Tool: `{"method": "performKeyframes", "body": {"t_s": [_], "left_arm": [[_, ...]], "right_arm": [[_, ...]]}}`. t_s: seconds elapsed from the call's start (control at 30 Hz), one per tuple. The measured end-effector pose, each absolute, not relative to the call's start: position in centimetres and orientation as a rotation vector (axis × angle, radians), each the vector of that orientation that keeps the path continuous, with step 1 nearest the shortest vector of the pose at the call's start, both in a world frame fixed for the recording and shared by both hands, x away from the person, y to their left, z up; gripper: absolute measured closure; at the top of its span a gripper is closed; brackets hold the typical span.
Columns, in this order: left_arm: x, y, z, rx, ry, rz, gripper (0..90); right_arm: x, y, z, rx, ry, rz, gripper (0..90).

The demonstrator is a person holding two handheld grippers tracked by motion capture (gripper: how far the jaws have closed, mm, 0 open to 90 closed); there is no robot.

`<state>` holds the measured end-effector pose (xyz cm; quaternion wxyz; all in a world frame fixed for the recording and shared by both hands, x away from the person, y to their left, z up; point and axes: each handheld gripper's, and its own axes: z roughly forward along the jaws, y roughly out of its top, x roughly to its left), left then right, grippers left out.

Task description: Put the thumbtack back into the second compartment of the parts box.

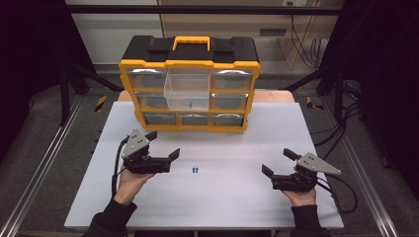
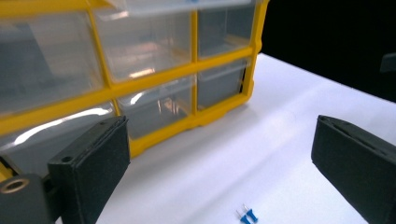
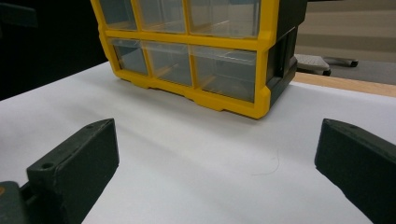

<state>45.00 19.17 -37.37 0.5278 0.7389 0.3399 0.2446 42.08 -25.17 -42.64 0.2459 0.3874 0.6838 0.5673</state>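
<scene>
A yellow and black drawer organizer (image 1: 189, 84) stands at the back middle of the white table (image 1: 232, 202). Its top middle clear drawer (image 1: 188, 91) is pulled out, and a small blue item lies inside. Two small blue pins (image 1: 194, 171) lie on the table in front of the organizer. My left gripper (image 1: 163, 143) is open, held left of the pins and empty. In the left gripper view the pins (image 2: 246, 216) lie low between the open jaws (image 2: 224, 172), with the organizer (image 2: 140, 84) behind. My right gripper (image 1: 275, 161) is open and empty at the right; its view faces the organizer (image 3: 210, 51).
Metal rails (image 1: 44, 163) run along both sides of the table. Black frame legs (image 1: 328, 74) and cables stand at the back right. A wooden edge (image 1: 276, 95) shows behind the white surface.
</scene>
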Motion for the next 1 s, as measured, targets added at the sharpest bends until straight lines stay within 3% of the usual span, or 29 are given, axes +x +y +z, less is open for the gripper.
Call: {"method": "performKeyframes", "body": {"t_s": [1.0], "left_arm": [[46.8,14.6,-44.8,1.992,0.945,0.494,8.8]], "right_arm": [[42.1,-25.1,-42.7,1.057,1.868,1.55,0.6]]}}
